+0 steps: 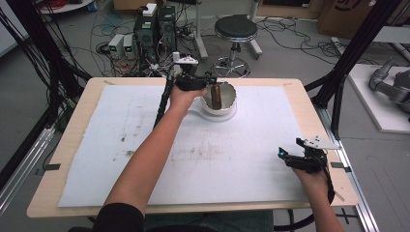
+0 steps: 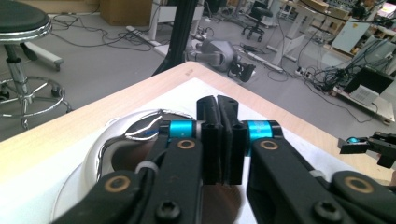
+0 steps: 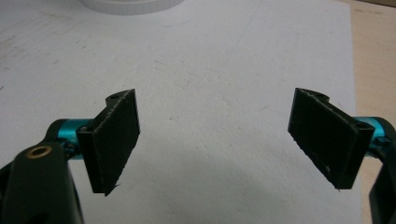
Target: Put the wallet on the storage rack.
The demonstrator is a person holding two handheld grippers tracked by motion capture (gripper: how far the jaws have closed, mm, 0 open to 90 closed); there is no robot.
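Observation:
A white bowl (image 1: 231, 107) lined with crinkled foil stands at the far middle of the table, with a brown cylinder (image 1: 216, 96) upright inside it. My left gripper (image 1: 211, 79) hovers at the bowl's left rim, level with the cylinder's top. In the left gripper view, the left gripper (image 2: 217, 100) has its jaws pressed together with nothing visible between them, above the bowl (image 2: 93, 158) and its foil (image 2: 144, 130). My right gripper (image 1: 285, 153) rests near the table's front right corner. Its jaws stand wide apart and empty (image 3: 215, 135) over the white sheet, and the bowl's base (image 3: 130, 5) lies ahead.
A stained white sheet (image 1: 121, 145) covers most of the wooden table (image 1: 72, 125). Behind the table are a black stool (image 1: 235, 29), computer towers (image 1: 154, 29) and floor cables. Black frame posts (image 1: 345, 63) and a grey robot arm (image 1: 391, 84) stand to the right.

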